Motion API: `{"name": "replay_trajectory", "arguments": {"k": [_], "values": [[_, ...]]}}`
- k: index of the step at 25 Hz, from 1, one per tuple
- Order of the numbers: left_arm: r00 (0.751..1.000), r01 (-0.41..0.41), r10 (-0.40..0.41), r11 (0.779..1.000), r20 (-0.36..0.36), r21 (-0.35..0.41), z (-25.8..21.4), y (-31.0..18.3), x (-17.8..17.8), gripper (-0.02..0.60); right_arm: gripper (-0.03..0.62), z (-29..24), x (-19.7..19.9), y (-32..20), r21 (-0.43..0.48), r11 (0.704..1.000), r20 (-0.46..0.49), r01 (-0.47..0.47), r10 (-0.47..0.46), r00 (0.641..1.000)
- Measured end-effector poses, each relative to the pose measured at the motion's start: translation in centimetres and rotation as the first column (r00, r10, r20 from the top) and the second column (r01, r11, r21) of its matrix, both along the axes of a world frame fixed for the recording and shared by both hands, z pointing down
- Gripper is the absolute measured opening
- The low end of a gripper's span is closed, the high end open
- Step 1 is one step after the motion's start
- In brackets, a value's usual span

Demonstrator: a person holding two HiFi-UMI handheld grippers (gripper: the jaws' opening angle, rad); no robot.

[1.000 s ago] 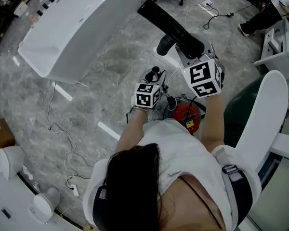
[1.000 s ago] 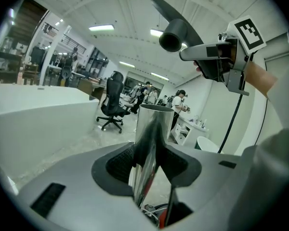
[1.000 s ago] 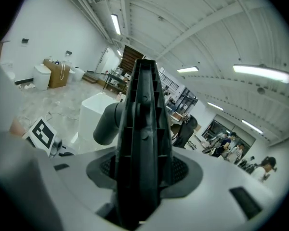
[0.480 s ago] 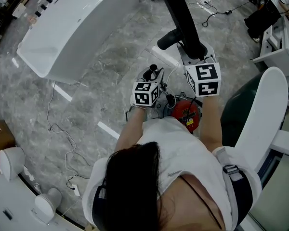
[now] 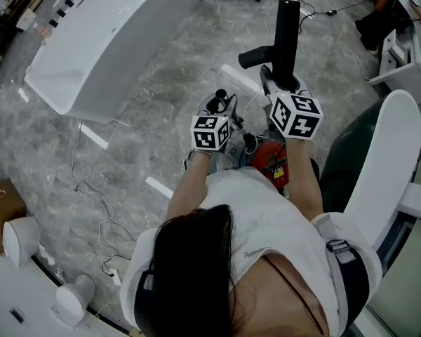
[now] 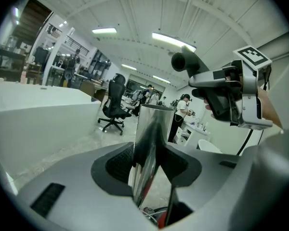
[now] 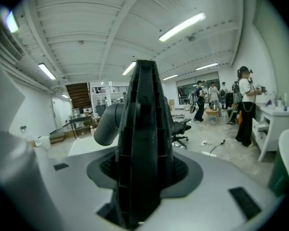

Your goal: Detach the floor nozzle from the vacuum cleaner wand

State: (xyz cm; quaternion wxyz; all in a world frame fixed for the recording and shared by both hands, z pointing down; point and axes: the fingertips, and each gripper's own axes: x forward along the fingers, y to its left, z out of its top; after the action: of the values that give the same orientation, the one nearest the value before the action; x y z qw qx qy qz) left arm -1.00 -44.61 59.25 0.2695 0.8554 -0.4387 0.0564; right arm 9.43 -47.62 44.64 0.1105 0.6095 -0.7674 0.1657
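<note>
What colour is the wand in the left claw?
Shiny silver, mirror-like; the wand shows best in the left gripper view.

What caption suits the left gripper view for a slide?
Left gripper clamps the shiny metal vacuum wand; right gripper holds the black plastic floor nozzle apart.

White counter [image 5: 105, 41], office chair [image 6: 113, 105], cardboard box [image 5: 0, 206]

The wand [image 6: 151, 138] is mirror-bright polished metal that reflects the room. The floor nozzle [image 7: 140, 129] is matt black plastic, its face moulded in ribs. The left gripper [image 6: 151, 161] and right gripper [image 7: 142, 170] have smooth, matt grey plastic bodies with dark, finely textured pads [image 6: 116, 163]. The floor [image 5: 161, 97] looks like glossy grey marbled stone. The vacuum's canister [image 5: 270, 163] is shiny red plastic.
</note>
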Motion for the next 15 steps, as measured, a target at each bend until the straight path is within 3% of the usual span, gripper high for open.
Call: {"name": "replay_trajectory", "arguments": {"k": [11,15], "values": [[1.000,-0.012,0.012,1.000,0.005,0.012,-0.1,0.0,0.3,0.163,0.212,0.3,0.9,1.2,0.001,1.000,-0.008,-0.014,0.014,1.000],[0.999,-0.038,0.039,0.999,-0.012,0.038,-0.7,0.5,0.3,0.240,0.212,0.3,0.8,1.3,0.000,1.000,-0.022,-0.002,0.002,1.000]]}}
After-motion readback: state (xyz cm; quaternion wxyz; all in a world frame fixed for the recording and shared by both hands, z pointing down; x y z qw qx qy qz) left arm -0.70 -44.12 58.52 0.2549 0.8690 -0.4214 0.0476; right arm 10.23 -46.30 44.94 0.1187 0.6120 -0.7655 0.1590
